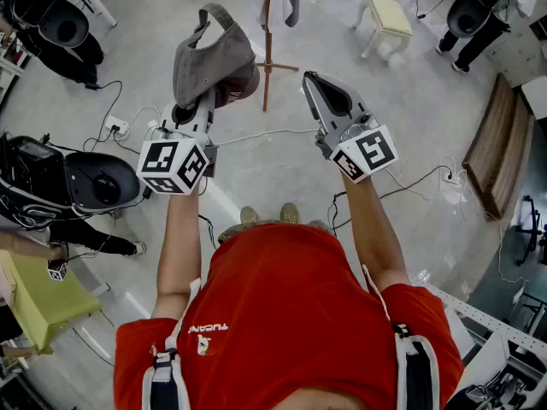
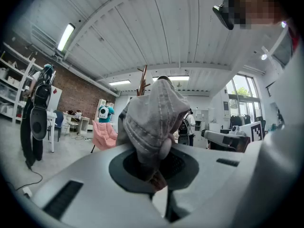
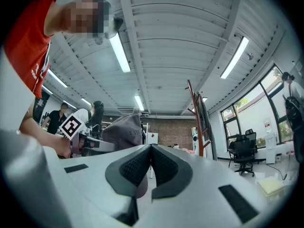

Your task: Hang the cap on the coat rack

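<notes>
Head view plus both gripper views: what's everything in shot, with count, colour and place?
cap: one, grey, raised ahead at left
coat rack: one, brown wood, standing straight ahead
stool: one, cream, far right
table: one, yellow-green, lower left
cables: several, black and white, across the floor
shirt: one, red, on the person
left claw: one, grey, shut on the cap
right claw: one, grey, shut, empty
</notes>
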Available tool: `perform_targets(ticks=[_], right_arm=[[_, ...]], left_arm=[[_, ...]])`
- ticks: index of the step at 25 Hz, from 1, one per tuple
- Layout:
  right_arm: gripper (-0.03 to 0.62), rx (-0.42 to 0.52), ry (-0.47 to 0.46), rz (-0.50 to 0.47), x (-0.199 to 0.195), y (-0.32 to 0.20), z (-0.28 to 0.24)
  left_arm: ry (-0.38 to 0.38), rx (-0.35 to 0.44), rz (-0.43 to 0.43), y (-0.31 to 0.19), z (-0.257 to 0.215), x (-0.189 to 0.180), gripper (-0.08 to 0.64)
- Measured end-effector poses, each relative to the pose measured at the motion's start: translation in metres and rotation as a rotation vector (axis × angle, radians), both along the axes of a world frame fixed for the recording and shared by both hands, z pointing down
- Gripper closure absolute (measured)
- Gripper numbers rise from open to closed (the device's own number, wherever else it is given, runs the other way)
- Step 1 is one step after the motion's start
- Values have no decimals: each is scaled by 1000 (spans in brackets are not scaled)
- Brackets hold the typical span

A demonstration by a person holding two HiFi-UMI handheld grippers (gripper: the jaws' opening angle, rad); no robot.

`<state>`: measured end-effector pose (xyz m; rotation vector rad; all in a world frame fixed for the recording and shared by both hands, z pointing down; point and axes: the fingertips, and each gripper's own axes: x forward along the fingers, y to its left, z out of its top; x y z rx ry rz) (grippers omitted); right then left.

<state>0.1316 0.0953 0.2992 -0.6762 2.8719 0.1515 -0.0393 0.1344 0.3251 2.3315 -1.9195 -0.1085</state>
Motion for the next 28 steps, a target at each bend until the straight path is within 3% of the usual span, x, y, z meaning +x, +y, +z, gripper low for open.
perform_targets(ticks=[12,23,28], right_arm=[[569,3,-18,20,-6,-6,-1],[569,0,12,45,-56,-2,2],[569,4,29,62,-63,-2,0]], left_arm=[[9,-5,-2,-1,8,-9,535],[20,-24,11,4,21,-70,535],[6,-55,36,-3,29,-81,535]])
